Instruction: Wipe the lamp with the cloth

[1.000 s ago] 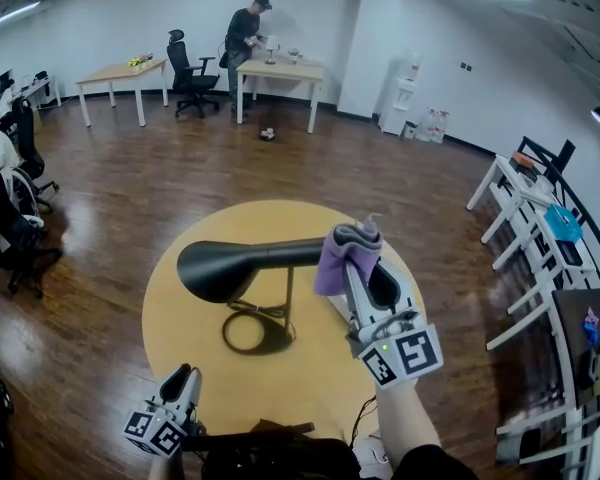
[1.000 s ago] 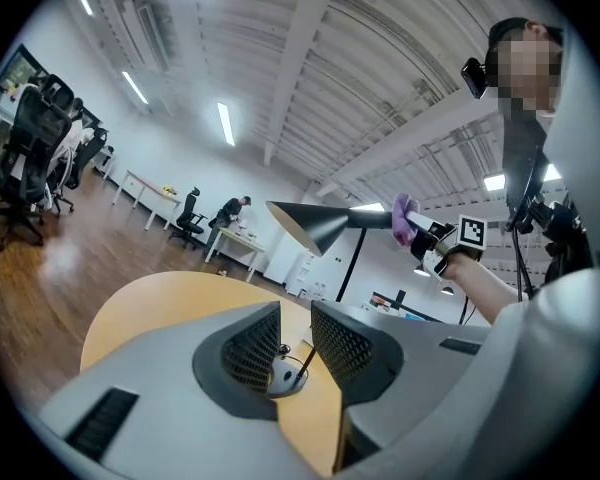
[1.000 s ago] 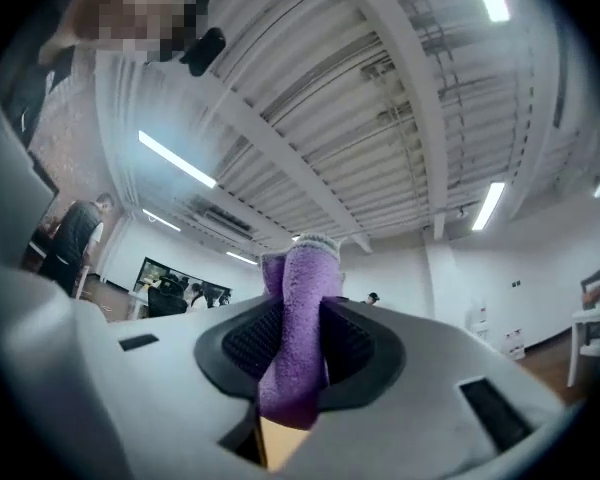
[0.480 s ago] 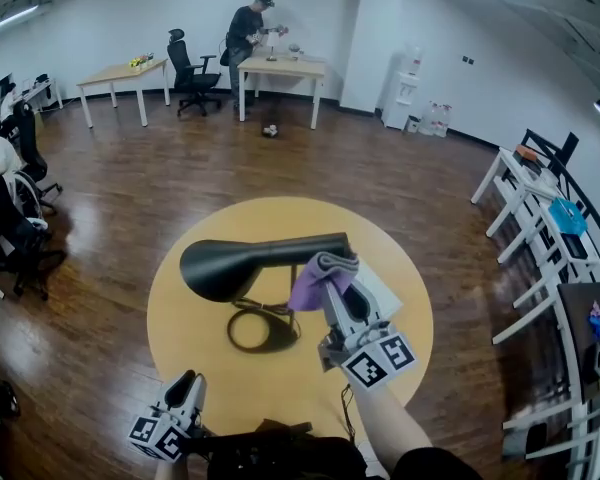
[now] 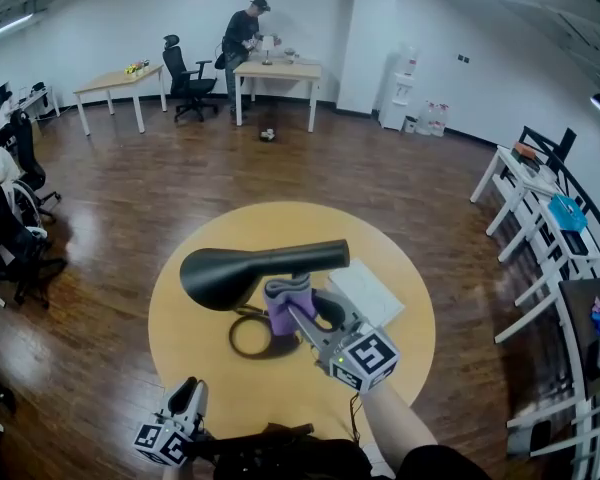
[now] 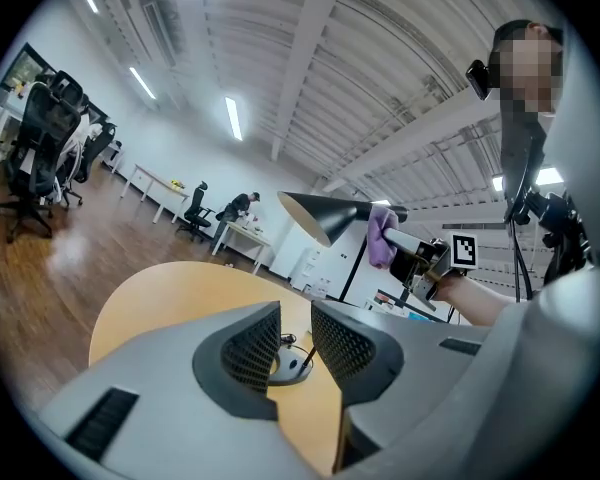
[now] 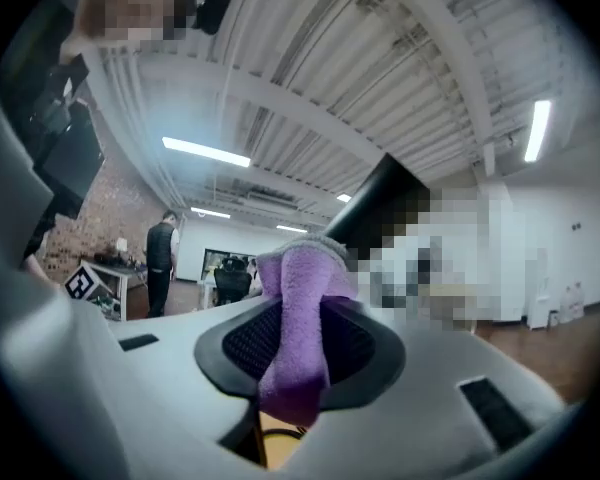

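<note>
I'm clamping cloth (image 5: 283,306) in right tongs (image 5: 292,308), just under lamp (image 5: 242,266) arm, which is running left-right above table (image 5: 180,338); left tongs (image 5: 187,396) hanging slightly apart, empty, farther off.

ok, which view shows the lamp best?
Head view: the nearly whole lamp from above, shade, arm, round base. Left gripper view gets shade and arm from below, base partly hidden. Right gripper view: only a dark bit of arm behind the cloth.

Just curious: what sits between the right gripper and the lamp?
A purple cloth, clamped in the right gripper, just below the lamp; head view shows it.
</note>
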{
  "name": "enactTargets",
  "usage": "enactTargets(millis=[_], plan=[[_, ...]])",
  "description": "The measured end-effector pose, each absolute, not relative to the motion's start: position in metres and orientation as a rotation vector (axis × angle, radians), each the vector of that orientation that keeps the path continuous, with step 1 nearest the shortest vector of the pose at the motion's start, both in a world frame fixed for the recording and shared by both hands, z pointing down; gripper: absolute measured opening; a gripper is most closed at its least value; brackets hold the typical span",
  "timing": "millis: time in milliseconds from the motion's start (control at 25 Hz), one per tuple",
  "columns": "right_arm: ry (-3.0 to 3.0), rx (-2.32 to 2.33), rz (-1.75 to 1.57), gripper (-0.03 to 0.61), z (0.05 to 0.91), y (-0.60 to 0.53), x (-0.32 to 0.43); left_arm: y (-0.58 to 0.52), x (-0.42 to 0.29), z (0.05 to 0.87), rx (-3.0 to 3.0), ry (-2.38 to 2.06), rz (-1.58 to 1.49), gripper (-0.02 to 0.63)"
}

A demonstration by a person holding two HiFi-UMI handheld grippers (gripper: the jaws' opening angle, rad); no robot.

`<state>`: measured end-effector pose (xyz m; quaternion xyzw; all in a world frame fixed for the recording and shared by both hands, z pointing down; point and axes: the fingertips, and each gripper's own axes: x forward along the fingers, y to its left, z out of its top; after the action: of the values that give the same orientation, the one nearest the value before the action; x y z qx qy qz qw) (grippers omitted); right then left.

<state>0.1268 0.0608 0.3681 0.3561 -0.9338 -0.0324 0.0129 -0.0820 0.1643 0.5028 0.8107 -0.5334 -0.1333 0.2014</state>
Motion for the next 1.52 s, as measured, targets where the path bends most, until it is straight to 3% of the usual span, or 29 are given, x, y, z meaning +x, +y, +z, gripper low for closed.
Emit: enactTargets(millis=[360, 720, 1160, 1520], plan=[[-2.841, 1.596, 0.113, 0.098, 0.341, 0.023, 0.228, 0.158, -0.086, 0.500, 2.255, -1.496, -0.364, 0.086], [-2.865, 1.426, 0.031, 0.098, 0.345, 0.028, 0.181, 0.160, -0.085, 0.501, 2.239, -1.510, -0.375, 0.086], [-2.557, 1.234, -0.477, 0.098, 0.363, 0.051, 0.160, 0.170, -0.088, 0.504, 2.210, -1.535, -0.357, 0.086], [-2.675, 1.182, -0.630, 0.098, 0.308, 0.109, 0.171, 0.168, -0.080, 0.502, 2.238, -1.507, -0.349, 0.086]])
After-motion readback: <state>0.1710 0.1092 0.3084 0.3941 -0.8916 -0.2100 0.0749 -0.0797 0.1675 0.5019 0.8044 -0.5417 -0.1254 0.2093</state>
